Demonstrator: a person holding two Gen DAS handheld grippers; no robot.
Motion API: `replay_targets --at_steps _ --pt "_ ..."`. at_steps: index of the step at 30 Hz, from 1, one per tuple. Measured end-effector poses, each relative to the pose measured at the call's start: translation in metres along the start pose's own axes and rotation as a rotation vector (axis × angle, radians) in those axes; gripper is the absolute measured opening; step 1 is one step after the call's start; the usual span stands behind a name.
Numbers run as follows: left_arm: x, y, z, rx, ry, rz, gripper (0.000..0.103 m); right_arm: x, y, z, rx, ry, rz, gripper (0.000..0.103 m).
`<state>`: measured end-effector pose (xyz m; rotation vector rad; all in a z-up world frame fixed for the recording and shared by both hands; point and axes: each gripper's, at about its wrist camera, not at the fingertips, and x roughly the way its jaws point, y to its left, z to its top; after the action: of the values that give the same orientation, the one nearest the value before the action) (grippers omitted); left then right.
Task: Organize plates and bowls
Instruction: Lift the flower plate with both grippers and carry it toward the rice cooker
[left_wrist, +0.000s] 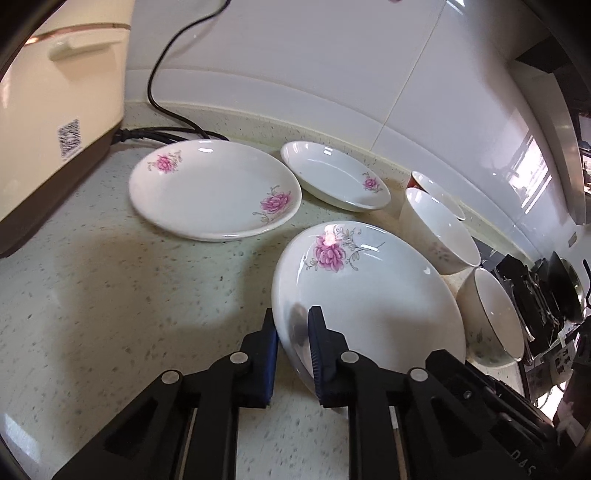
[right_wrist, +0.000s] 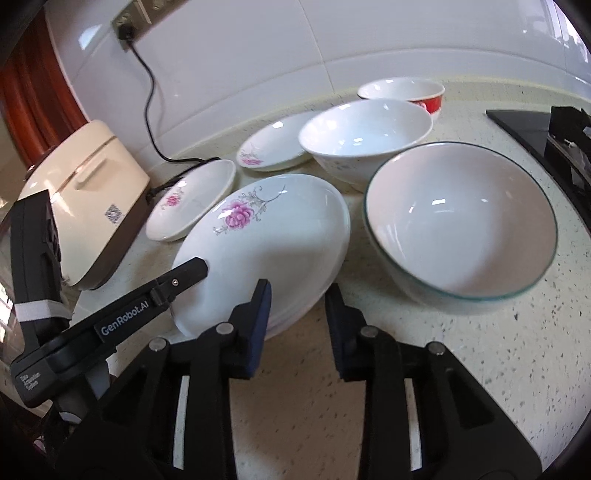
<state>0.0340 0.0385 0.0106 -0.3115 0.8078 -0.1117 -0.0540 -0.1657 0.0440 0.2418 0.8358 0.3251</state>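
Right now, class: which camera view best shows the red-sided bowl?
The right wrist view: the red-sided bowl shows its full rim and red outside by the wall. The left wrist view shows only a sliver behind a white bowl.

A pale speckled stone countertop (right_wrist: 480, 369) carries everything; the cream rice cooker (right_wrist: 88, 206) stands at its left end; just right of the cooker lie two flowered plates (left_wrist: 214, 192) (left_wrist: 334, 181); farther right sit three bowls (right_wrist: 461, 225) (right_wrist: 365, 138) (right_wrist: 402, 92); a black cord (left_wrist: 166, 134) trails behind the cooker.
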Motion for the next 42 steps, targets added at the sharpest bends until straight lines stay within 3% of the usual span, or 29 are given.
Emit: replay_targets --at_steps 8,19,42 --pt "-0.033 0.003 -0.018 -0.001 -0.080 0.033 0.018 -0.022 0.013 -0.015 -0.061 -0.068 0.063 0.033" --pt "-0.077 0.019 -0.037 -0.002 -0.178 0.105 0.019 -0.031 0.032 -0.028 -0.148 -0.078 0.191 0.033" --pt "-0.145 0.074 -0.084 -0.048 -0.251 0.215 0.023 -0.019 0.095 -0.052 -0.347 0.012 0.397 0.034"
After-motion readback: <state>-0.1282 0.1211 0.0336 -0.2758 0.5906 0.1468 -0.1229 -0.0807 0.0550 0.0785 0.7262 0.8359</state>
